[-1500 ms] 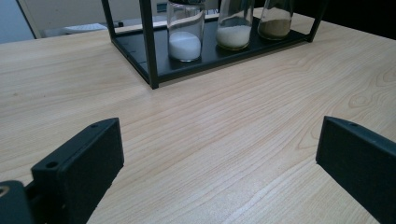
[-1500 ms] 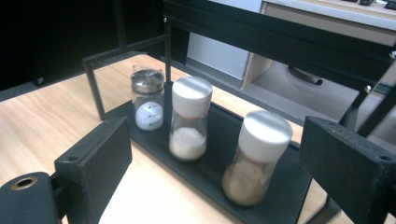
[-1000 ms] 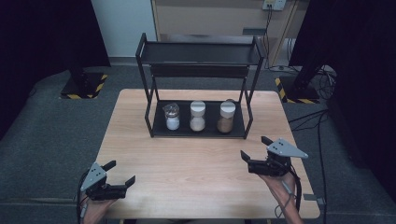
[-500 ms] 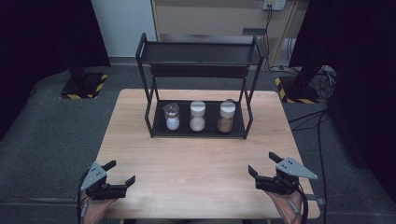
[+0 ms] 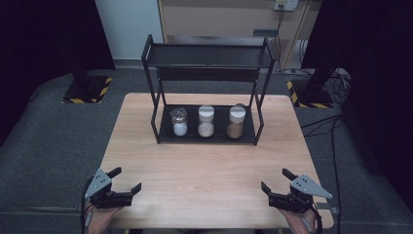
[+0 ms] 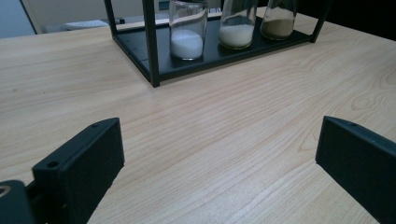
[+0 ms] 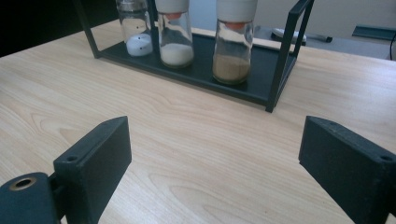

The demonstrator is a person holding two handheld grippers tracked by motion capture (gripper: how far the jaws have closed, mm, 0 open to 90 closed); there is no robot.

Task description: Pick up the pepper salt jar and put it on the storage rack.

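A black two-tier metal rack (image 5: pixel 207 73) stands at the far middle of the wooden table (image 5: pixel 204 165). On its bottom shelf stand three jars in a row: one with white powder (image 5: pixel 179 121) (image 6: pixel 187 29) (image 7: pixel 134 27), one with pale grains (image 5: pixel 206 121) (image 6: pixel 238 23) (image 7: pixel 174 32), one with brown powder (image 5: pixel 236 122) (image 6: pixel 279 18) (image 7: pixel 235 42). My left gripper (image 5: pixel 127 180) (image 6: pixel 219 158) rests open at the near left edge. My right gripper (image 5: pixel 275 180) (image 7: pixel 215 158) stands open at the near right edge. Neither holds anything.
The rack's top shelf (image 5: pixel 209 54) looks bare. Grey carpet surrounds the table, with cables (image 5: pixel 336 126) on the floor at the right and black stand bases with yellow-black tape (image 5: pixel 87 90) at both sides behind.
My right gripper has drawn back toward the near edge of the table and slightly right. The left gripper has stayed put.
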